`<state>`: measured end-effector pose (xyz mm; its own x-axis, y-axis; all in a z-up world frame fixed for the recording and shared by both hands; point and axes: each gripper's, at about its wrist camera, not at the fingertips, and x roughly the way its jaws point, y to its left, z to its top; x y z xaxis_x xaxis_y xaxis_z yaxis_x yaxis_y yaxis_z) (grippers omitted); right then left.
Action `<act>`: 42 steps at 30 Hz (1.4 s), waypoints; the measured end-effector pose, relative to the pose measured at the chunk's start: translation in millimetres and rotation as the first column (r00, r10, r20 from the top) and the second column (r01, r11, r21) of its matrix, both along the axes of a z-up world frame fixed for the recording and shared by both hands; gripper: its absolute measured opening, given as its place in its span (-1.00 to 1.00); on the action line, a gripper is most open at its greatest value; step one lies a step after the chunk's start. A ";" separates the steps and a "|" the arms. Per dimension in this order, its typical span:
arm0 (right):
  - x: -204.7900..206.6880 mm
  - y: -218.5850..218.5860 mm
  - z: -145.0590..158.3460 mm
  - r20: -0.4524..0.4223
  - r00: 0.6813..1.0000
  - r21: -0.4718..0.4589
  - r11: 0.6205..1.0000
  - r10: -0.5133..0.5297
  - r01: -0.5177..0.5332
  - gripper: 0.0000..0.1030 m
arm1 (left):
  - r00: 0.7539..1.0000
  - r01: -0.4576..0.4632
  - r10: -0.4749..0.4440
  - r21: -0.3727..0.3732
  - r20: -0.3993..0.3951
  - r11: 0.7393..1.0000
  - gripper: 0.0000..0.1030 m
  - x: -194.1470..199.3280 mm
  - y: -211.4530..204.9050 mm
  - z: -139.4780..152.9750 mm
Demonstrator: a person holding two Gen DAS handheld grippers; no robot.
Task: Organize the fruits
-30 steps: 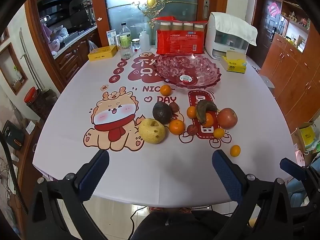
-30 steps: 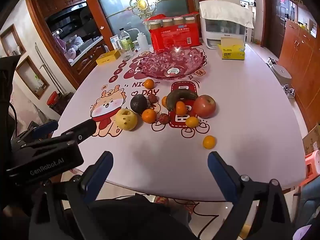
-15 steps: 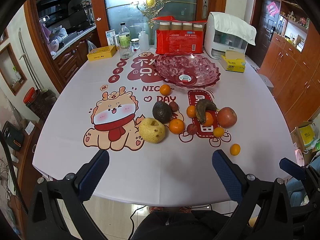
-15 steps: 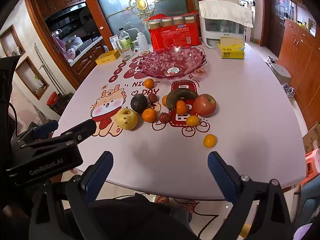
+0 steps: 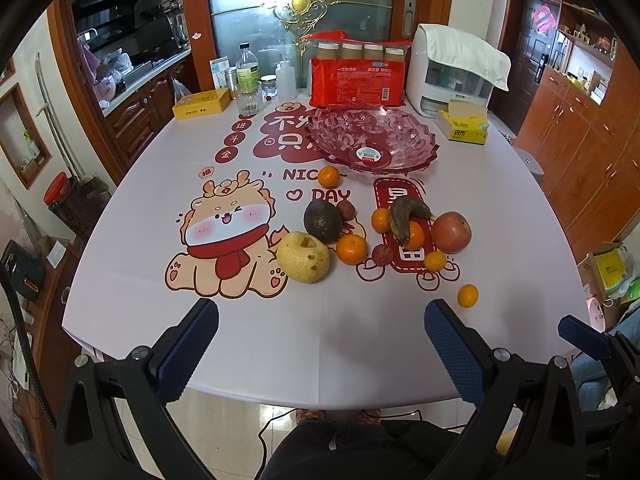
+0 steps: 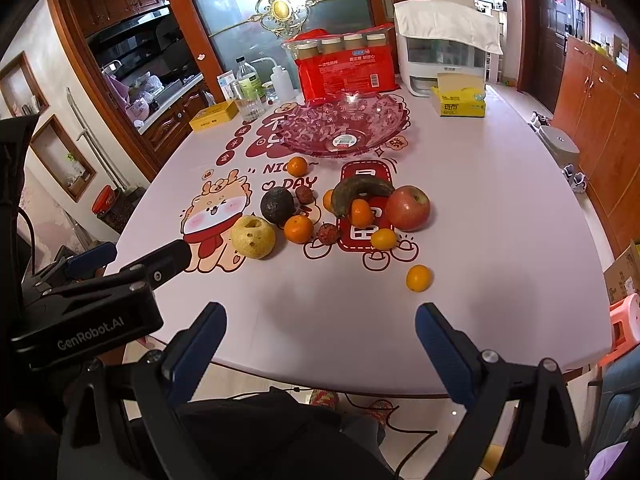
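Observation:
Fruit lies in a cluster mid-table: a yellow pear [image 5: 303, 256], a dark avocado [image 5: 322, 221], a red apple [image 5: 451, 231], a brown banana [image 5: 405, 212], several small oranges, one [image 5: 467, 295] apart at the right, and small dark red fruits. An empty pink glass bowl [image 5: 372, 140] stands behind them. My left gripper [image 5: 320, 344] is open and empty at the near table edge. My right gripper [image 6: 320, 344] is open and empty, also at the near edge; the same fruit [image 6: 253, 237] and bowl [image 6: 344, 128] show in its view.
At the table's back stand a red package of jars [image 5: 356, 76], a white appliance [image 5: 456, 72], a tissue box [image 5: 464, 128], bottles and a glass [image 5: 248, 80], and a yellow box [image 5: 201, 104]. The left gripper's body [image 6: 92, 300] shows at the left of the right wrist view.
Both views have crept slightly closer to the table. No fruit has moved and both grippers stay open.

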<state>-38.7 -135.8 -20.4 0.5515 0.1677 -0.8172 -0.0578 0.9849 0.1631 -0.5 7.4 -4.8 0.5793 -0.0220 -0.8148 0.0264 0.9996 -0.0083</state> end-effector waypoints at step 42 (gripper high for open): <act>2.0 -16.2 -40.0 0.170 0.926 -0.043 0.936 -0.337 0.349 0.87 | 0.972 0.138 -0.146 -0.053 -0.185 0.989 0.99 86.8 72.4 -61.7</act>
<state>-36.8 -152.0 -60.3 0.6873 -0.1098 -0.7180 0.2664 0.9578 0.1085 86.3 79.9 -66.5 0.4047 -0.1276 -0.9055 0.1620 0.9846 -0.0663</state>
